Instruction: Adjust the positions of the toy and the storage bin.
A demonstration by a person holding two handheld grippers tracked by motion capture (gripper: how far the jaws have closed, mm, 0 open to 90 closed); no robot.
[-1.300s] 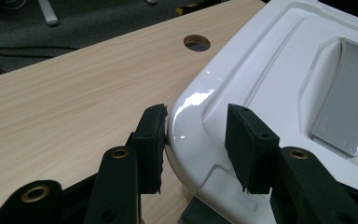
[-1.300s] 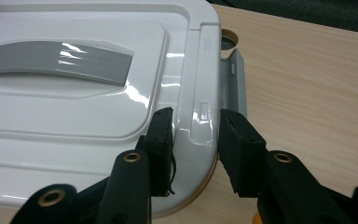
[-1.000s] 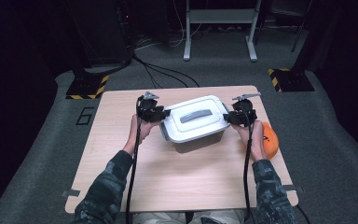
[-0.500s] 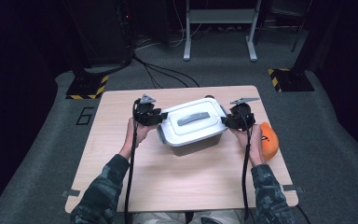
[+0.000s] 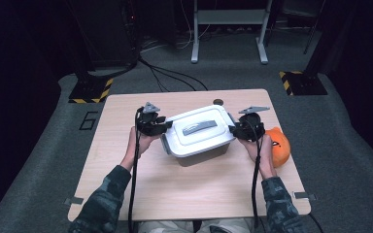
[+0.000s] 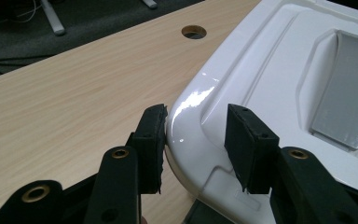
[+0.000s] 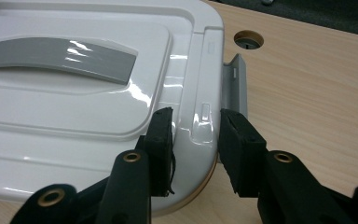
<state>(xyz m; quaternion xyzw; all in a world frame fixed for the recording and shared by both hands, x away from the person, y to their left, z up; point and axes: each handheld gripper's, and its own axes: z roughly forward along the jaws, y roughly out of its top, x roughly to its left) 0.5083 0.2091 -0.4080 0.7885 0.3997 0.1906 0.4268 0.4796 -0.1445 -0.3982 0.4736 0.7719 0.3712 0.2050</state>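
Note:
A white lidded box [image 5: 194,143] with a grey handle [image 5: 200,127] sits between my two grippers on the wooden table [image 5: 175,194]. My left gripper [image 5: 164,128] is shut on the lid's left end; in the left gripper view its jaws [image 6: 196,135] pinch the rounded corner rim of the box [image 6: 284,70]. At the opposite end my right gripper [image 5: 233,130] is shut on the lid's edge; in the right gripper view it [image 7: 196,135] clamps the rim of the box [image 7: 74,93] just in front of a grey latch [image 7: 235,79]. Whether the box rests on the table I cannot tell.
An orange soft object [image 5: 278,145] lies by the right hand near the table's right edge. A round cable hole [image 5: 218,102] is in the tabletop behind the box. Dark stands, cables and a metal frame stand on the floor beyond the table.
Both grippers and the box between them have shifted to the left and a little toward the person. The grips on the lid's two ends look unchanged.

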